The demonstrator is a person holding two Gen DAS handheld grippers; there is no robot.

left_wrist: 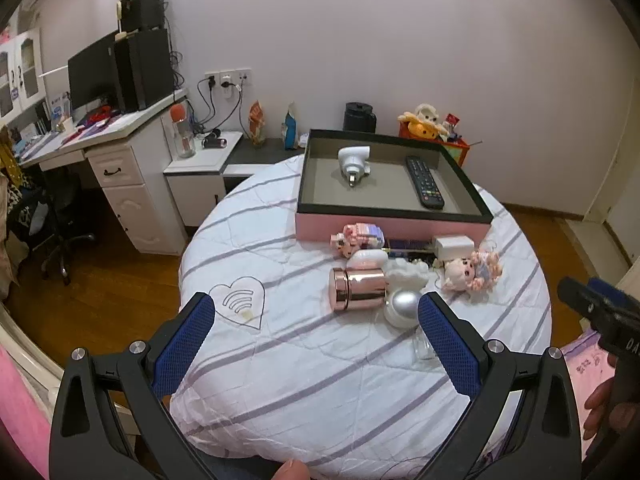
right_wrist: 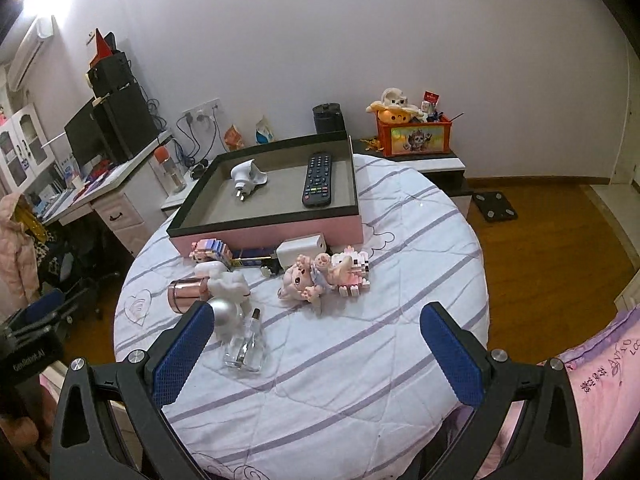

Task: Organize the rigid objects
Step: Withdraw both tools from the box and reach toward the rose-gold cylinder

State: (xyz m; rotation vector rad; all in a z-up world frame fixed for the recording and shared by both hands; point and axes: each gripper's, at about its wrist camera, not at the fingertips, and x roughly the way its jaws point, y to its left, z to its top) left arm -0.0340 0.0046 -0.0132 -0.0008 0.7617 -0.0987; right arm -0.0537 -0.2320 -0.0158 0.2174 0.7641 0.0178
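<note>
Both pairs of fingers spread wide, holding nothing, above the near part of the round table (left_wrist: pixel 280 380).

From my left gripper (left_wrist: pixel 316 344) the rose-gold canister (left_wrist: pixel 357 289) lies just ahead and slightly right on its side, long axis running left to right across the fingers, so I judge a pinch across its ends awkward and one across its round body better. It touches the white figurine (left_wrist: pixel 406 274); the silver ball bottle (left_wrist: pixel 404 306) sits just beside my left gripper's right finger. My right gripper (right_wrist: pixel 316 344) is nearer the clear glass bottle (right_wrist: pixel 248 344), just inside its left finger, with the doll (right_wrist: pixel 304 280) farther ahead. Beyond the clutter, the pink tray (right_wrist: pixel 280 234) holds a white plug (right_wrist: pixel 246 178) on the left and a remote (right_wrist: pixel 318 180) on the right.
</note>
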